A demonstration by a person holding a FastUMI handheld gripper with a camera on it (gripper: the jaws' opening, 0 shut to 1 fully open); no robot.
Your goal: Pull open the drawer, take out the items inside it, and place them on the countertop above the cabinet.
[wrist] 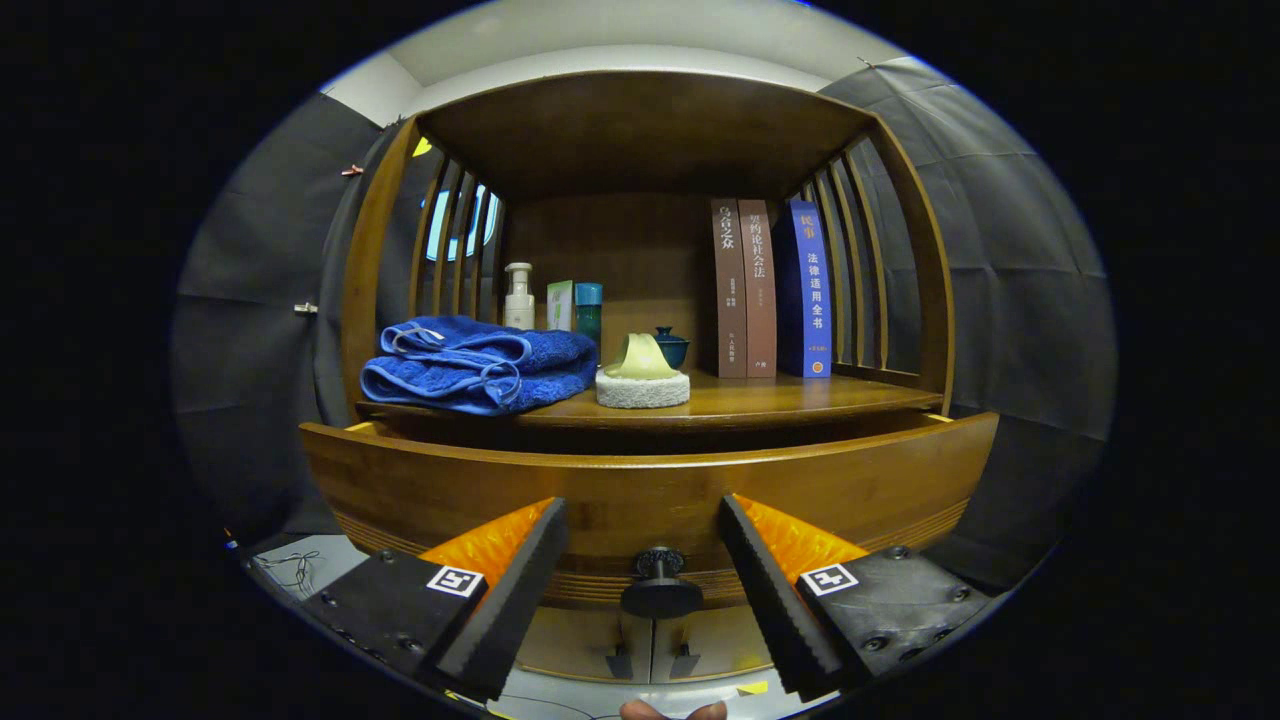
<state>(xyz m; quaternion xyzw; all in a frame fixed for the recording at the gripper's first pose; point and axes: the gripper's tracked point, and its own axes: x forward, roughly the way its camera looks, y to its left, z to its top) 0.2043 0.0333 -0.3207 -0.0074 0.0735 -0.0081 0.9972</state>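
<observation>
A wooden drawer (650, 490) stands pulled out from the cabinet, its front panel just ahead of my fingers. Its dark round knob (660, 590) sits between the fingers, with a gap on each side. My gripper (645, 555) is open, holding nothing. The inside of the drawer is hidden behind its front panel. On the countertop (800, 398) above lie a folded blue towel (480, 365) on the left and a white round pad carrying a pale yellow piece (642, 378) in the middle.
At the back of the countertop stand a white pump bottle (518, 297), a teal container (589, 308), a small dark bowl (672, 346) and three upright books (770, 290). Slatted wooden sides and a wooden top enclose the shelf. Cabinet doors (650, 645) sit below the drawer.
</observation>
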